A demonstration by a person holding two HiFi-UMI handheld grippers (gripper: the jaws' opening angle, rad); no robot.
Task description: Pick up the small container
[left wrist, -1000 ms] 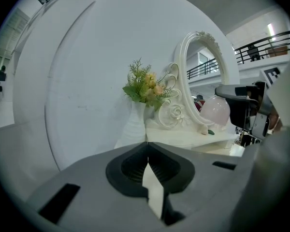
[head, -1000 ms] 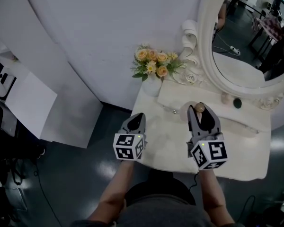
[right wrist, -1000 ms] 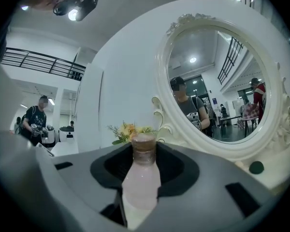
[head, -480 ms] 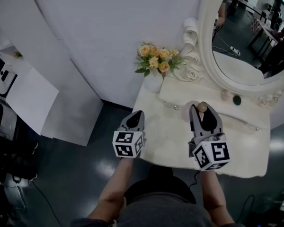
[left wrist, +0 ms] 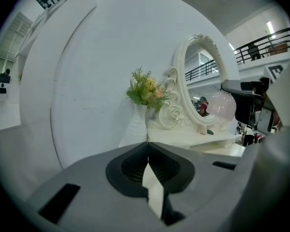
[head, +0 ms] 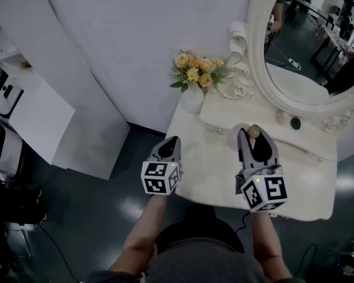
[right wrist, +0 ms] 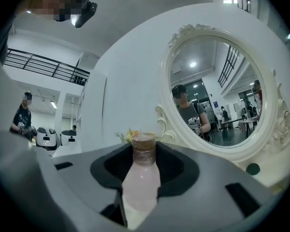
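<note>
Holding small container (right wrist: pixel 141 178), right gripper (head: pixel 251 137) — mirror (right wrist: pixel 217 95) beyond, flowers (head: pixel 197 75) seemingly leftward

**Small container** (right wrist: pixel 141 178): a pale pink, translucent bottle with a narrow neck and a rounded brown cap. It lies lengthwise between the jaws of the right gripper (right wrist: pixel 144 153), which press on its body from both sides. The neck and cap point away, past the jaw tips. In the head view the cap (head: pixel 253 132) shows over the white surface (head: pixel 212 175).

The right gripper (right wrist: pixel 144 164) clamps a small pink container (right wrist: pixel 142 185) before an oval mirror (right wrist: pixel 217 100).
</note>
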